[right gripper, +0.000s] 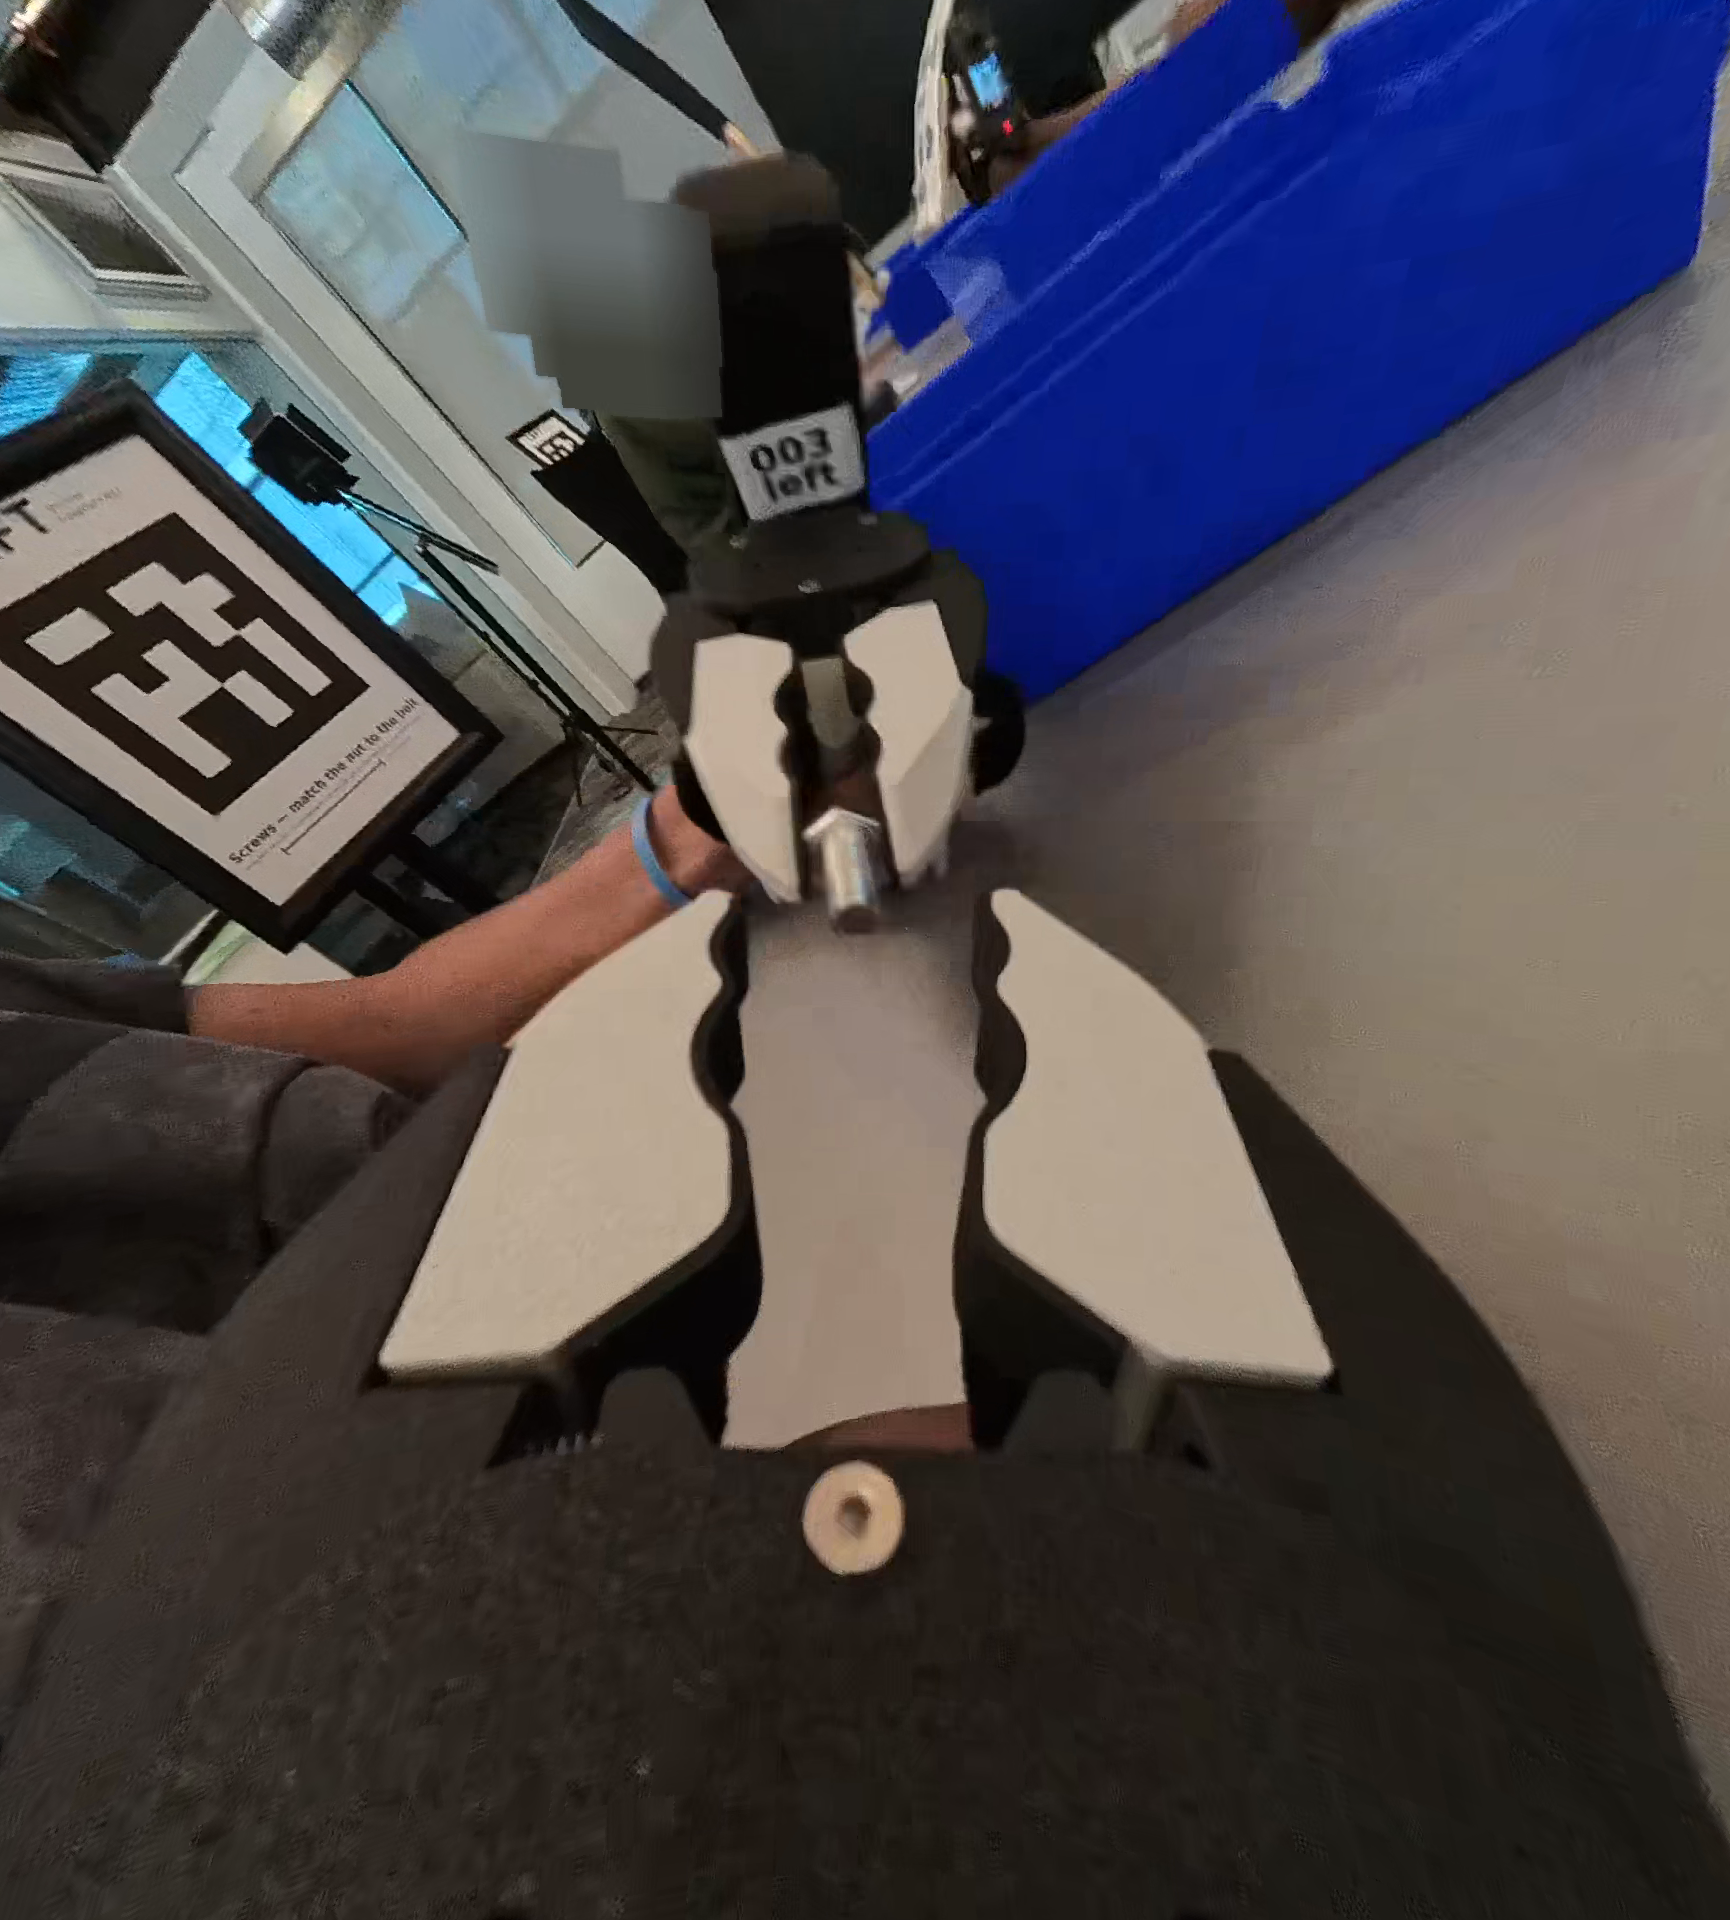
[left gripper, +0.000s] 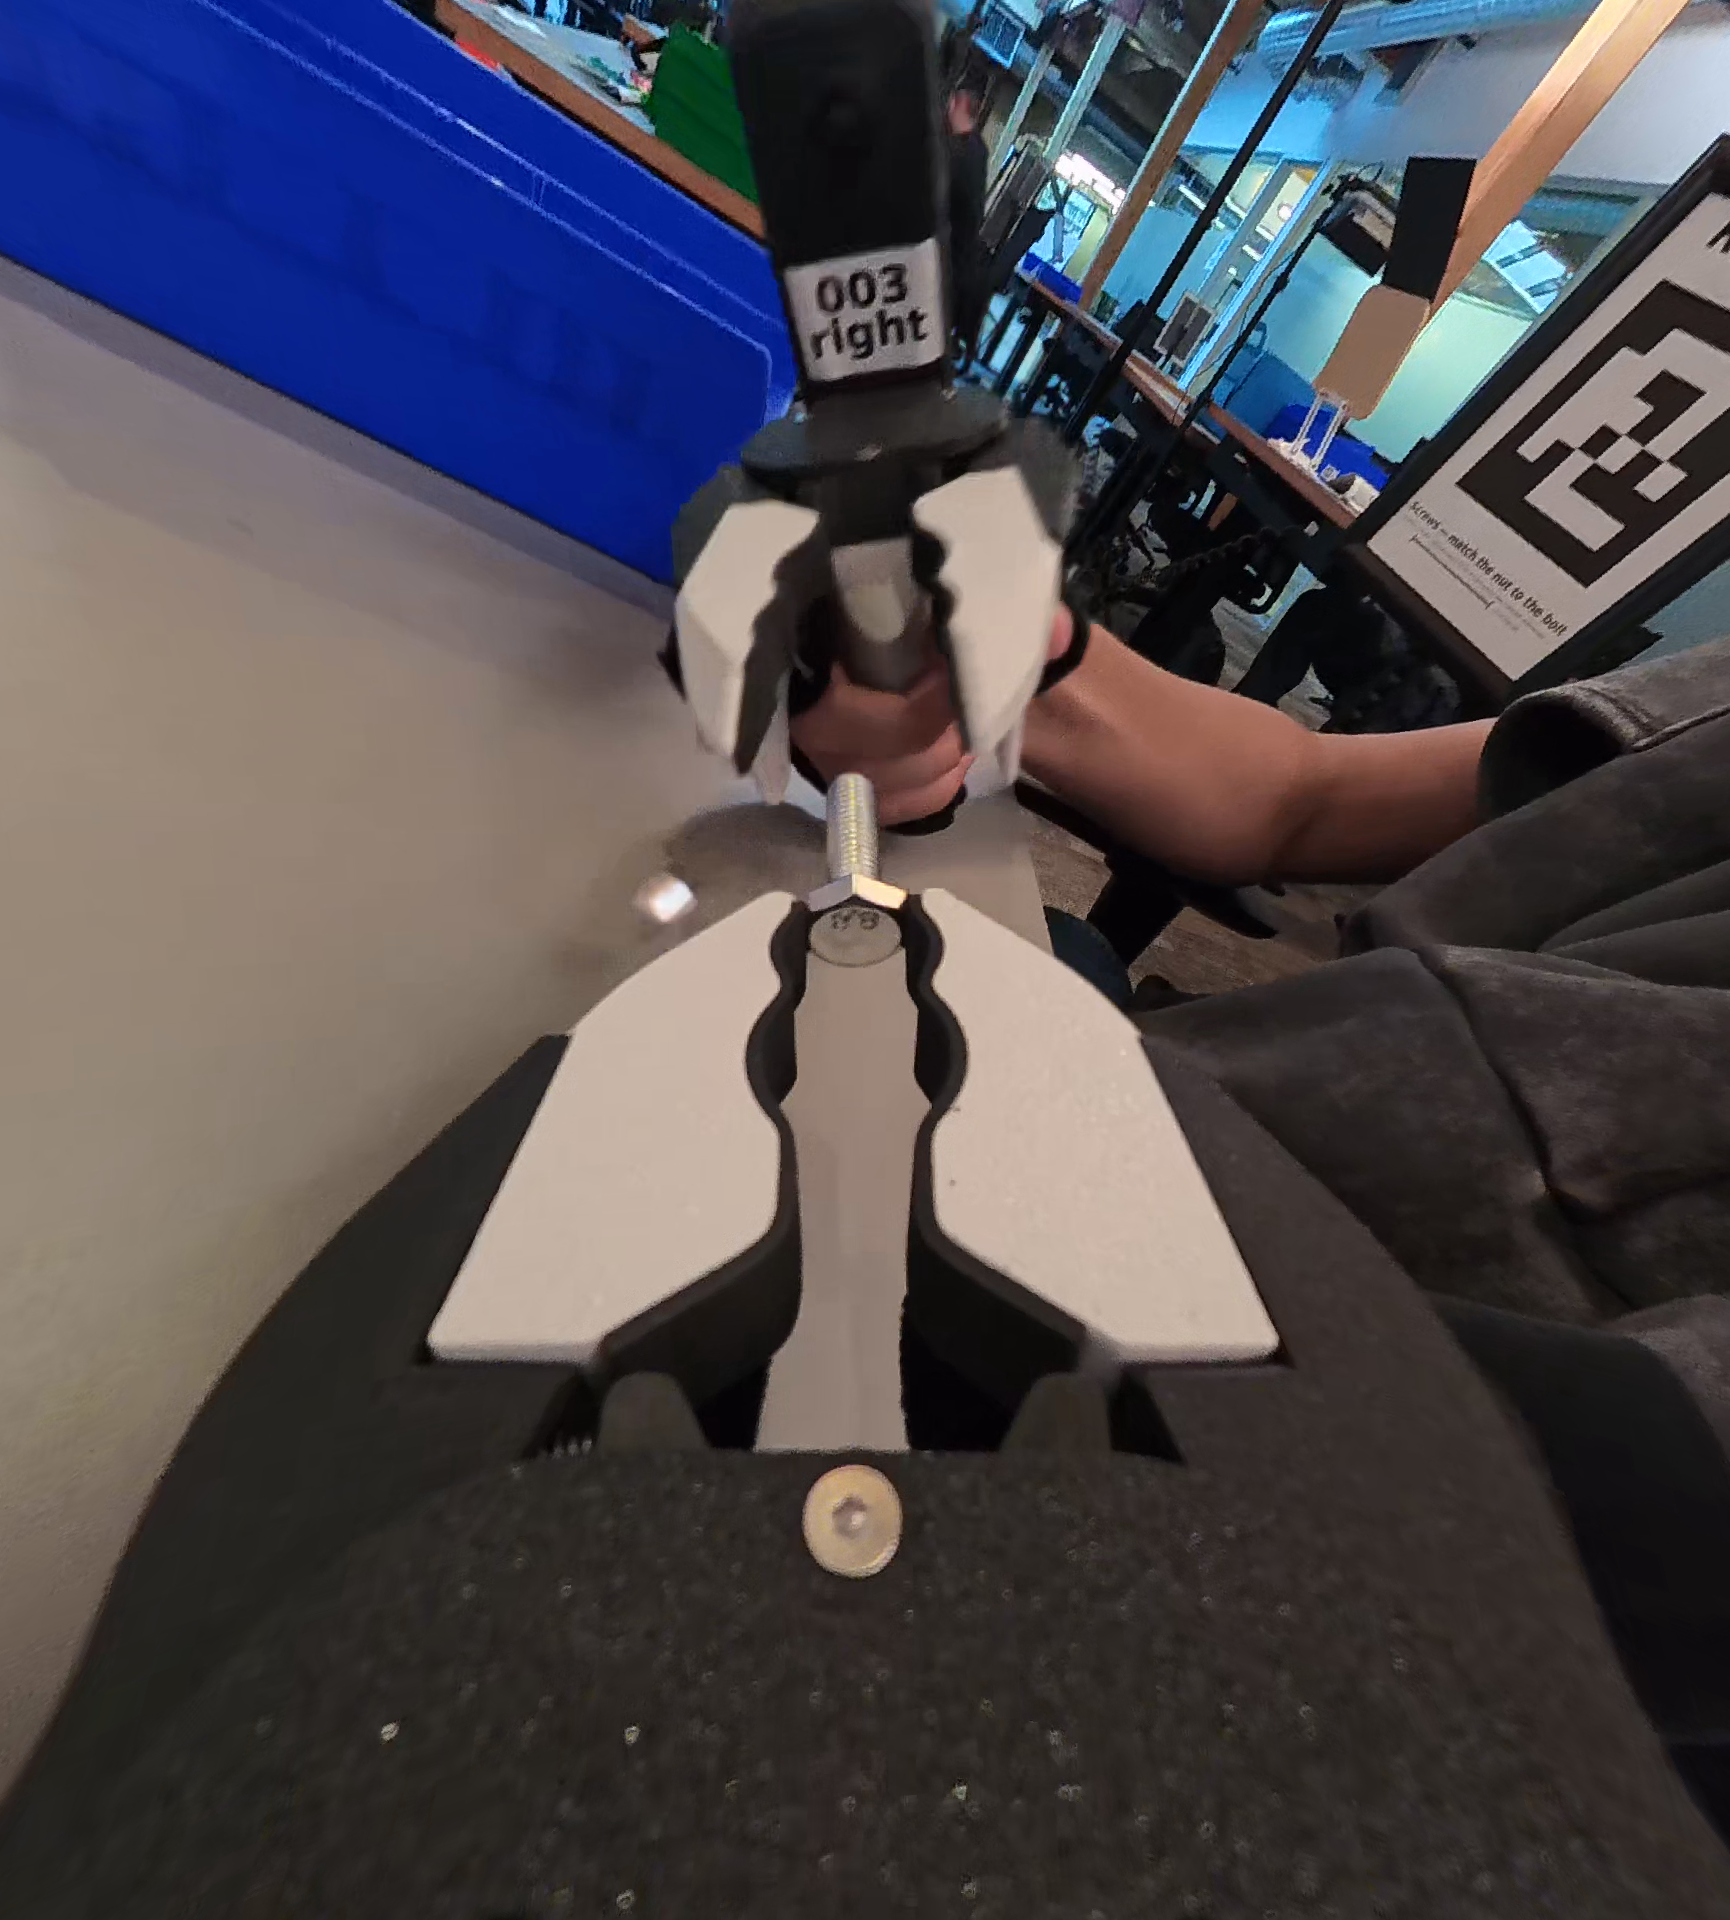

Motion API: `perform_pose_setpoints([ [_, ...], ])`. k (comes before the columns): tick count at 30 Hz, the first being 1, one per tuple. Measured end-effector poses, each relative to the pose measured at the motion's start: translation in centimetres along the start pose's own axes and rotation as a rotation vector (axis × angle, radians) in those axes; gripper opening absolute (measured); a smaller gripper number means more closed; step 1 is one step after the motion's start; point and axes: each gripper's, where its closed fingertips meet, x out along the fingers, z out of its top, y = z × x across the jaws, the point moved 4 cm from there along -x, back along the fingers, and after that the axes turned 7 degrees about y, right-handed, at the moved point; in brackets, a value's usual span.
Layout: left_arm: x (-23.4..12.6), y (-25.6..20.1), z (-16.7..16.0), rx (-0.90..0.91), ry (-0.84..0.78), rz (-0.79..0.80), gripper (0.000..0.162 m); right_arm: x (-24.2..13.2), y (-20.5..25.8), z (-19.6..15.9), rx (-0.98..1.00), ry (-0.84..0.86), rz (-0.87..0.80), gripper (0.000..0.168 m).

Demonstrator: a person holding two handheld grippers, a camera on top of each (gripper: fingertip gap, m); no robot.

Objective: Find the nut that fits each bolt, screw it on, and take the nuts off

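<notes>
The left gripper [left gripper: 856,914] is clamped on the hex head of a silver bolt [left gripper: 853,842], threaded shank projecting forward above the grey table [left gripper: 217,831]. The right gripper [right gripper: 861,914] is held spread and empty — just short of the bolt tip. A small blurred nut [left gripper: 663,896] is seen beside the bolt, near a blue bin [left gripper: 341,270].

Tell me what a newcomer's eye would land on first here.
First the silver bolt, its hex head pinched at the left gripper tips and its thread pointing at the right gripper, which faces it with jaws open and empty. Behind them a large blue bin stands on the grey table.
</notes>
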Motion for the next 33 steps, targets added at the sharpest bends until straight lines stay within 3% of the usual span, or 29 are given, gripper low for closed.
perform_pose_setpoints([
  [5, -0.6, 0.2, 0.2, -0.004, -0.025, 0.021, 0.018, 0.5, -1.4, -0.8, 0.025, 0.062, -0.099, 0.040],
  [12, -2.1, 1.3, 1.5, -0.024, -0.159, 0.113, 0.017, 0.7, -2.6, -0.7, -0.333, 0.133, -0.541, 0.040],
  [16, -3.6, 0.4, 2.6, 0.019, -0.254, 0.158, 0.017, 1.0, -2.8, -0.9, -0.391, 0.161, -0.631, 0.039],
  [23, -3.0, 0.2, 2.0, 0.019, -0.217, 0.137, 0.017, 0.9, -2.5, -0.8, -0.405, 0.149, -0.617, 0.037],
  [33, -0.8, -0.7, 1.0, 0.025, -0.096, 0.038, 0.017, 0.4, 1.2, 0.4, -0.429, -0.009, -0.306, 0.034],
])
